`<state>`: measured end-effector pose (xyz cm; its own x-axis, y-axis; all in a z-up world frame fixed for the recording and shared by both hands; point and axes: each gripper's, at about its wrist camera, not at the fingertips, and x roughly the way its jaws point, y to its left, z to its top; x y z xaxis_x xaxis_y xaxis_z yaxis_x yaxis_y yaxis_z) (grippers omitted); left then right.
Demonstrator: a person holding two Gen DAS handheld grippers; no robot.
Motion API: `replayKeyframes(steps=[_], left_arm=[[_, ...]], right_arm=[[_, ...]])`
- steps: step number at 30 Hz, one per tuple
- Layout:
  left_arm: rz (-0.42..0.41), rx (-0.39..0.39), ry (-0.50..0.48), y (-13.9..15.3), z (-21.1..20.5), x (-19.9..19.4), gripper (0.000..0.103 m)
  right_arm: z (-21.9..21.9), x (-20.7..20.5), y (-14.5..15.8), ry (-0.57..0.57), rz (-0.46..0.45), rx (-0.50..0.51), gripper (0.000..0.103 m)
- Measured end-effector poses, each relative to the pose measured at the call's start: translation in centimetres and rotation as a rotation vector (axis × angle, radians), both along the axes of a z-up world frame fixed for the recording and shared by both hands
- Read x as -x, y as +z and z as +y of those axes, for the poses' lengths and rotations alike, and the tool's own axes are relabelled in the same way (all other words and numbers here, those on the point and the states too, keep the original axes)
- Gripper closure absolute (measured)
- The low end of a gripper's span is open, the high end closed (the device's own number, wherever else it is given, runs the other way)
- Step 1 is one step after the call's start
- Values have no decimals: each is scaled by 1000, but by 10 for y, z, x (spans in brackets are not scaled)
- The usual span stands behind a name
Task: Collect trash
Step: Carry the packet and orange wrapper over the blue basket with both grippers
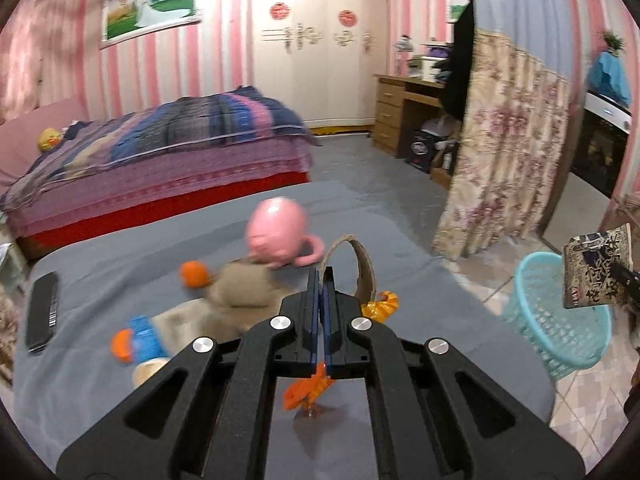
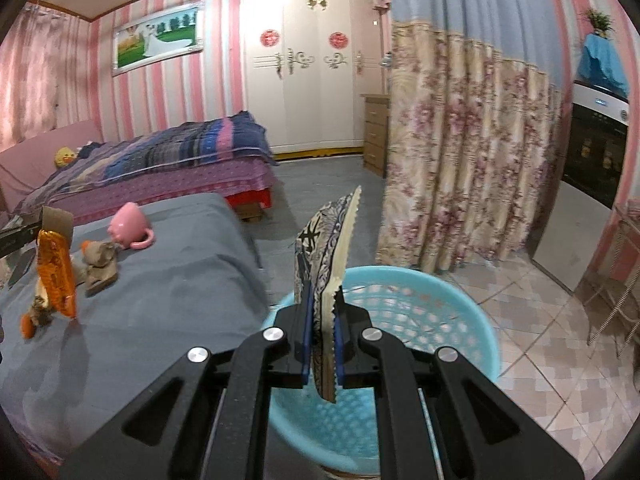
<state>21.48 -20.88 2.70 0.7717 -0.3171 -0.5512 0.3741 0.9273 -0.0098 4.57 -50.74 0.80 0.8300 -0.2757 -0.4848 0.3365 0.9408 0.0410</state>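
Note:
My left gripper (image 1: 323, 276) is shut on an orange wrapper (image 1: 307, 388) and holds it above the grey table (image 1: 120, 400); the wrapper also shows hanging at the left of the right wrist view (image 2: 56, 276). My right gripper (image 2: 323, 300) is shut on a blue-and-white patterned snack packet (image 2: 324, 248), held over the light blue mesh basket (image 2: 460, 304). In the left wrist view the packet (image 1: 596, 268) hangs above the basket (image 1: 560, 320) at the right, off the table's edge.
On the table lie a cardboard tape ring (image 1: 356, 268), a pink mug (image 1: 280, 232) on its side, a plush duck toy (image 1: 224, 296) and a black remote (image 1: 42, 312). A bed (image 1: 160, 160) stands behind, a floral curtain (image 1: 504, 152) to the right.

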Motion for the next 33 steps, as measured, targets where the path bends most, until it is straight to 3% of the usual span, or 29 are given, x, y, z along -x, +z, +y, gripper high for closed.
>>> replayKeyframes(steps=[7,13,15,21,27,30,33], left_arm=[[-62,10,-93,0,-60,14,103],[-156,-102,-63,0,-87,2,103],[-148,-132,-57,-2,-91,-7,103],[-106,-56,-111,8,-95,-7,103],[-108,54,-202,38,-117,8,103],[-206,12,-214,49,-134,24,103],[-144,22,-269,45,-151,24,103]], right_arm=[[-28,10,-11,-59,24,1,94],[-37,11,-19,-79,30,-11,94],[-40,10,-22,-85,31,-20,94],[-42,8,-29,-94,30,-37,94],[-49,12,-24,-105,16,-27,94],[-54,15,-21,-114,11,-20,94],[-58,18,-20,-123,6,-21,94]])
